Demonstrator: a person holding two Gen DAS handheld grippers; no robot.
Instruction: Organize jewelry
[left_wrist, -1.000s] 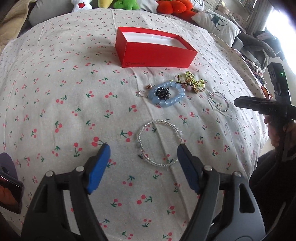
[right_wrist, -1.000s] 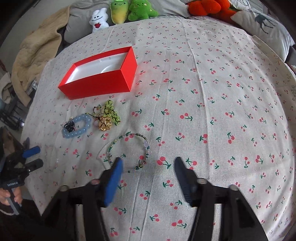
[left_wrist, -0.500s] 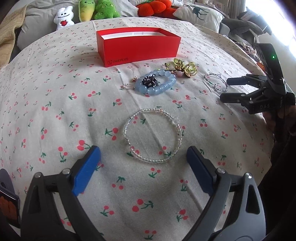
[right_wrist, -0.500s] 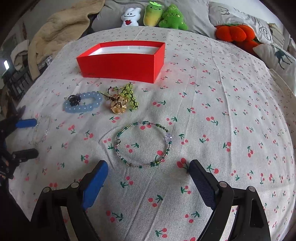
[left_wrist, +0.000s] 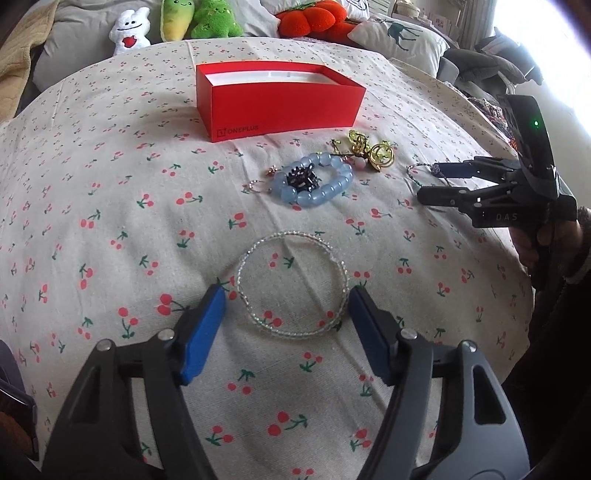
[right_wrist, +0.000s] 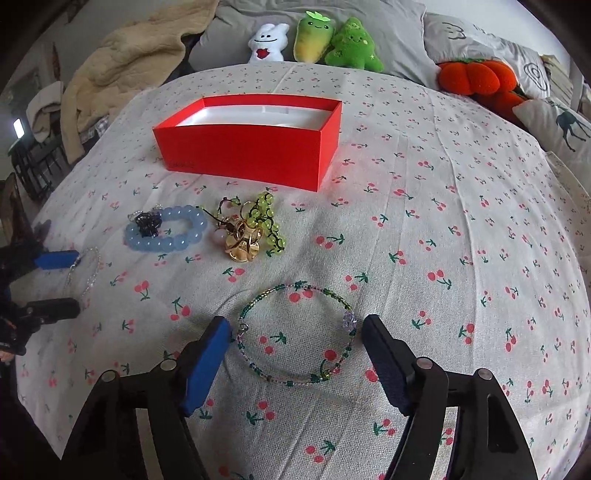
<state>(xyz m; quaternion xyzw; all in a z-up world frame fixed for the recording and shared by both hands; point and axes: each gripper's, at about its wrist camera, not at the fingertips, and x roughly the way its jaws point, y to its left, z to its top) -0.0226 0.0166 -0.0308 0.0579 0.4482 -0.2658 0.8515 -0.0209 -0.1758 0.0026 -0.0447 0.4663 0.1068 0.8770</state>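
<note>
My left gripper (left_wrist: 286, 301) is open, its blue pads on either side of a clear beaded bracelet (left_wrist: 341, 264) lying on the cherry-print cloth. My right gripper (right_wrist: 297, 332) is open, its pads on either side of a green beaded bracelet (right_wrist: 325, 291). The open red box (left_wrist: 280, 101) stands behind, also in the right wrist view (right_wrist: 240, 147). In front of it lie a blue bead bracelet (left_wrist: 325, 188) with a small black piece (left_wrist: 301, 177) inside, and a gold and green cluster (right_wrist: 255, 232). The right gripper shows in the left wrist view (left_wrist: 430, 181).
Plush toys (right_wrist: 314, 42) and an orange cushion (right_wrist: 476, 79) line the back of the bed. A beige blanket (right_wrist: 129, 62) lies at the back left. A small ring piece (left_wrist: 256, 184) lies left of the blue bracelet. The bed edge drops off at the right (left_wrist: 517, 258).
Both grippers have moved forward and down; each bracelet now lies between its gripper's pads, and the jaws have narrowed somewhat.
</note>
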